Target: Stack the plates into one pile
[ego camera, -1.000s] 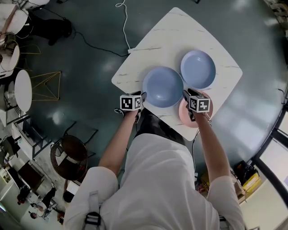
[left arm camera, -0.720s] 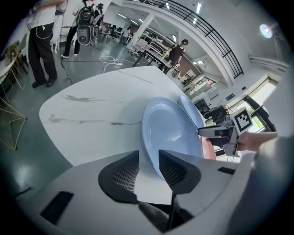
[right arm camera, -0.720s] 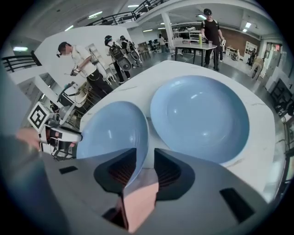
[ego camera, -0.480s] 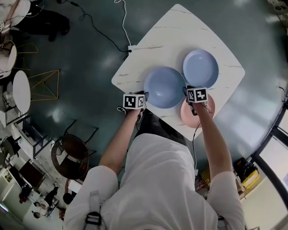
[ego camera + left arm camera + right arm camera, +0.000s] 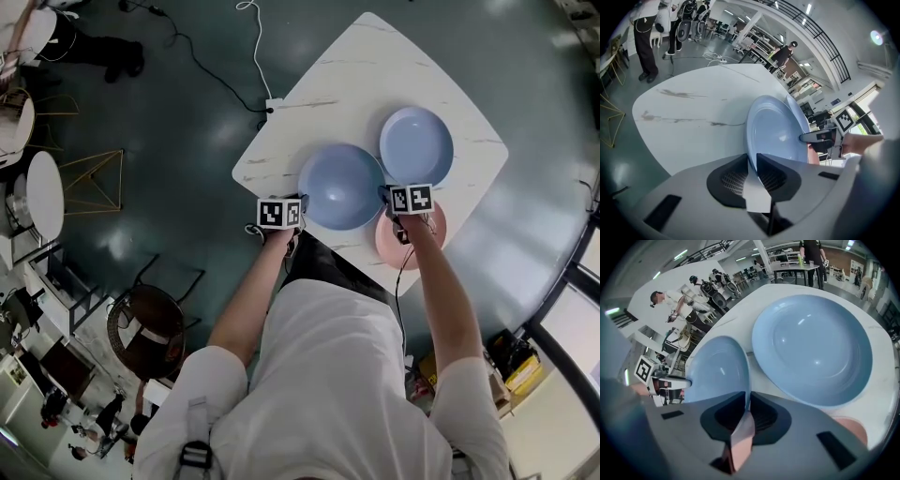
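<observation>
Three plates lie on the white marble table [image 5: 347, 75]. A darker blue plate [image 5: 340, 186] is nearest, a paler blue plate [image 5: 415, 145] sits behind it to the right, and a pink plate [image 5: 417, 239] is at the near right. My left gripper [image 5: 298, 200] has just been closing and is shut on the darker blue plate's left rim [image 5: 751, 157]. On the opposite rim [image 5: 746, 394] my right gripper [image 5: 386, 195] has also just closed. In the right gripper view the paler plate [image 5: 813, 345] lies ahead and the pink plate [image 5: 848, 427] shows at the lower right.
The table's near edge [image 5: 319, 234] runs just under both grippers, and bare tabletop [image 5: 689, 112] stretches to the left of the plates. A cable and socket [image 5: 267, 101] lie on the dark floor by the table's left corner. Chairs and small tables [image 5: 47, 187] stand far left.
My right gripper has moved off the pink plate, up and slightly left, to the darker blue plate's right rim. The left gripper has stayed at the left rim.
</observation>
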`<state>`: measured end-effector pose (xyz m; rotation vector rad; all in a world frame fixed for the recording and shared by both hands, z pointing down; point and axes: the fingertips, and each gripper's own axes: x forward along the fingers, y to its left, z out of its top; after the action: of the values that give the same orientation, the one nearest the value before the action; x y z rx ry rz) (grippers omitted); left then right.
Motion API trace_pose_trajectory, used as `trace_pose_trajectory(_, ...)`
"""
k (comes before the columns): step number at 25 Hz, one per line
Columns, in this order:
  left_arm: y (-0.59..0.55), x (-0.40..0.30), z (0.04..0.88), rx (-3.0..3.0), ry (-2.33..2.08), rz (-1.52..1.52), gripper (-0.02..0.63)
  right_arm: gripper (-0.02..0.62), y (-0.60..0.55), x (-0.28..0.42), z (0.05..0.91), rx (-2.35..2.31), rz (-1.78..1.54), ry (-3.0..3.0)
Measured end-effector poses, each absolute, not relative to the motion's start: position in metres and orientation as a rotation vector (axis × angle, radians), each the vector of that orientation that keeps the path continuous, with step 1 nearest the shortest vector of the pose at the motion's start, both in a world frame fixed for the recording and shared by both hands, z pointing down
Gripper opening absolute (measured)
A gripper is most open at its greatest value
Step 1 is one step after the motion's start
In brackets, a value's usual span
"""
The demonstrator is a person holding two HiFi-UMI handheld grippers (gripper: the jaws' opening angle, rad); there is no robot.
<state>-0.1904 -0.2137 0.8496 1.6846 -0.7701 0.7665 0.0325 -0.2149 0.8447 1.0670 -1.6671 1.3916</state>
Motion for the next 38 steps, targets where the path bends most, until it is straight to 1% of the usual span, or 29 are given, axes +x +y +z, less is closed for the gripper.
trace_pose_trajectory(9,-0.215,-0.195,0.817,1.709,-0.736,0.716,0.061,0.051,-0.208,0.027,0.815,1.103,1.431,-1.737)
trace_pose_trajectory(16,-0.211,-0.177,0.789,1.785,-0.677,0.732,0.063,0.051,-0.189,0.044,0.788,1.180,1.427,-1.769)
trace_pose_trajectory(24,-0.195,-0.137,0.765,1.867,-0.585,0.780,0.063,0.051,-0.147,0.079,0.768,1.309,1.484,-1.755)
trace_pose_trajectory(38,-0.134,-0.052,0.758,1.907,-0.503,0.906,0.063,0.051,-0.065,0.158,0.767,1.398,1.557,-1.697)
